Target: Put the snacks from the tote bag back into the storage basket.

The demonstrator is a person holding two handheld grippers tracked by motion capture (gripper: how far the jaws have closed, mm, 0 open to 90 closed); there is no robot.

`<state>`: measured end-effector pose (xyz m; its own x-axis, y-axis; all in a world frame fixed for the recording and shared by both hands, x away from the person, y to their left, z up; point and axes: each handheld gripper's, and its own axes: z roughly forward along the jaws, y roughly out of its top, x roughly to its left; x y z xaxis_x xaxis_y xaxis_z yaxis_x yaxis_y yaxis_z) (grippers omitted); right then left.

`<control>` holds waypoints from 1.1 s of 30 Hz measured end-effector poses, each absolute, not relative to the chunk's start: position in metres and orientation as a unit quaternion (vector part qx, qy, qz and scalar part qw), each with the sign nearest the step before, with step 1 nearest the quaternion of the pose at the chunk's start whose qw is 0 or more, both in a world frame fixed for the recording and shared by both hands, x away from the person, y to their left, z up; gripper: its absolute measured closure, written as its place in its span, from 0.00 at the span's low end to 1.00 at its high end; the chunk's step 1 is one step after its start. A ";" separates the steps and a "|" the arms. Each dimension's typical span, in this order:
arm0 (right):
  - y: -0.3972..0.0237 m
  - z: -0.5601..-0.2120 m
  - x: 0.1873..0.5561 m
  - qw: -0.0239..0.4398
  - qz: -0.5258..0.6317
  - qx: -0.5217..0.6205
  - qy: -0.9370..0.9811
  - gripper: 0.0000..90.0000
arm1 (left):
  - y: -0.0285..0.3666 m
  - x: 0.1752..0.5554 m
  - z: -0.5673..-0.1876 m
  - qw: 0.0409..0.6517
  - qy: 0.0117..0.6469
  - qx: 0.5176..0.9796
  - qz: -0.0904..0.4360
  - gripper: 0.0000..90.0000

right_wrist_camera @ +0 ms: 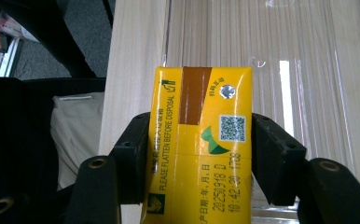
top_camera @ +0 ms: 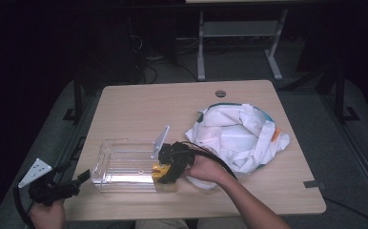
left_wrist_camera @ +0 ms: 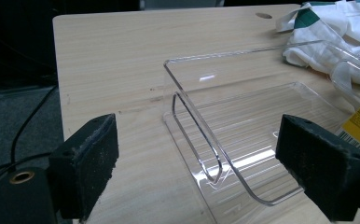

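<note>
We have the yellow drink carton [right_wrist_camera: 199, 149] between the jaws of our right gripper [top_camera: 164, 172], at the near right end of the clear plastic tray [top_camera: 120, 167]. The pads sit against its two sides, so we judge it clamped, though only lightly. The carton seems to have reached the tray, so what is left is to let go and draw back. Our left gripper [top_camera: 79, 180] hangs off the tray's left end, jaws wide apart and empty. Right of the tray on the surface [top_camera: 139, 107] lies a crumpled white bag [top_camera: 237, 133].
</note>
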<state>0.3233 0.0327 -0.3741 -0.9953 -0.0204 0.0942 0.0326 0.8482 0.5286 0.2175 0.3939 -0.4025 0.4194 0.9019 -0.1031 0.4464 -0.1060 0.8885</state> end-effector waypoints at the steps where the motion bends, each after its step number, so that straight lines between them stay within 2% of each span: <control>1: 0.032 -0.374 0.323 0.048 -0.276 -0.003 -0.960 0.48 | 0.394 0.218 -0.402 0.465 0.481 0.702 0.244 0.14; 33: 0.020 -0.355 0.327 0.051 -0.299 -0.020 -0.953 0.42 | 0.394 0.218 -0.403 0.465 0.480 0.703 0.244 0.14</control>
<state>0.3272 0.0202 -0.3550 -0.9940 0.0076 0.1094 0.0688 0.8201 0.5681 0.2179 0.3937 -0.4030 0.4204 0.9015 -0.1027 0.4476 -0.1076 0.8878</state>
